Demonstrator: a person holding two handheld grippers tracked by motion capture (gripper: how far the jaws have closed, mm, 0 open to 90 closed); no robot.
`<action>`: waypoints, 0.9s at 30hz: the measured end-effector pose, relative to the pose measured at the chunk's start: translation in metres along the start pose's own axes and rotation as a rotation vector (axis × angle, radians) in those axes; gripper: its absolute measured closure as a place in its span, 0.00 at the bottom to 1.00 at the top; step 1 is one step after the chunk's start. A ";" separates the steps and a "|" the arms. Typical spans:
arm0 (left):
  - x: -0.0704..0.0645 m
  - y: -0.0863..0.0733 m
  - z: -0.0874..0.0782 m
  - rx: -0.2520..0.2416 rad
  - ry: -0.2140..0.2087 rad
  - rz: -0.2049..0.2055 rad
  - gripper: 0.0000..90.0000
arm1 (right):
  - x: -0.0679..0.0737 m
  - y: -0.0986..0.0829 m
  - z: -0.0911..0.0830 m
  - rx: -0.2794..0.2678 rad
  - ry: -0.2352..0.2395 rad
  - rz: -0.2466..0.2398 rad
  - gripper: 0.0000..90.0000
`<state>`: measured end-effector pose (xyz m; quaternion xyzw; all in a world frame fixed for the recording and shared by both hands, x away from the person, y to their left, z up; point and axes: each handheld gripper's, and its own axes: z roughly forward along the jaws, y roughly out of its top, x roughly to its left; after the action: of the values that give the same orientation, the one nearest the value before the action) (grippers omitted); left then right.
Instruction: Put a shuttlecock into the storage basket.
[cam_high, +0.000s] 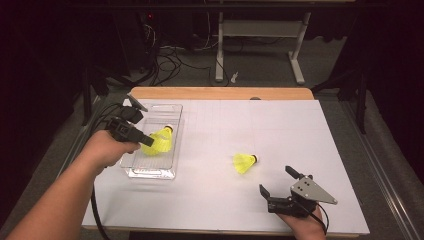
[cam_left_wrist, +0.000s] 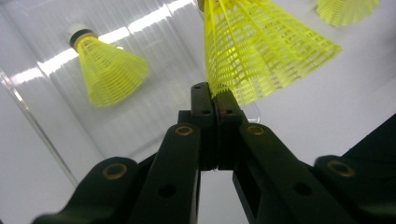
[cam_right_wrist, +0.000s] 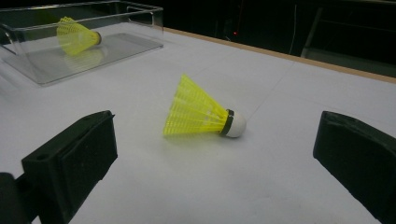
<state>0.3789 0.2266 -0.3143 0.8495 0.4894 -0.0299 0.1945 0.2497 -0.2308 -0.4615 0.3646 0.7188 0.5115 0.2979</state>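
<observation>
Left gripper (cam_high: 145, 140) sits left of centre in the high view, over the clear plastic tray (cam_high: 175, 131), jaws clamped on the skirt edge of a yellow shuttlecock (cam_high: 159, 141). In the left gripper view my jaws meet at frame centre, pinching the lower rim of that held shuttlecock (cam_left_wrist: 261, 51), which fans toward the upper right. Upper left of that frame I see what looks like its mirror image in the tray wall (cam_left_wrist: 105, 65); can't tell for certain whether it's a reflection or a separate piece. Top right corner shows the edge of another yellow skirt (cam_left_wrist: 348, 9). Right gripper (cam_high: 278, 182) is lower right of centre in the high view, jaws wide apart, holding nothing, resting low near the near table edge. Second shuttlecock (cam_high: 244, 162) lies on its side on the white table (cam_high: 280, 125), just above the right gripper in that frame, not touching it. In the right gripper view it sits mid-frame (cam_right_wrist: 203, 114) between my two spread jaws but further off, white cork tip pointing right, skirt to the left. Tray (cam_right_wrist: 42, 70) is in the upper left of that view with the held shuttlecock (cam_right_wrist: 74, 35) inside its outline.
</observation>
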 end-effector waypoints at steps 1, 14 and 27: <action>0.002 -0.002 0.000 0.005 -0.003 -0.002 1.00 | 0.000 0.000 0.000 0.000 0.000 0.000 0.00; 0.029 -0.020 0.008 0.010 0.000 -0.051 1.00 | 0.001 -0.001 0.002 0.006 0.006 -0.006 0.00; 0.047 -0.035 0.009 0.012 0.004 -0.099 1.00 | 0.001 -0.001 0.003 0.012 0.009 -0.010 0.00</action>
<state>0.3754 0.2775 -0.3448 0.8255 0.5310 -0.0407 0.1869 0.2513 -0.2286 -0.4635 0.3606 0.7249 0.5073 0.2951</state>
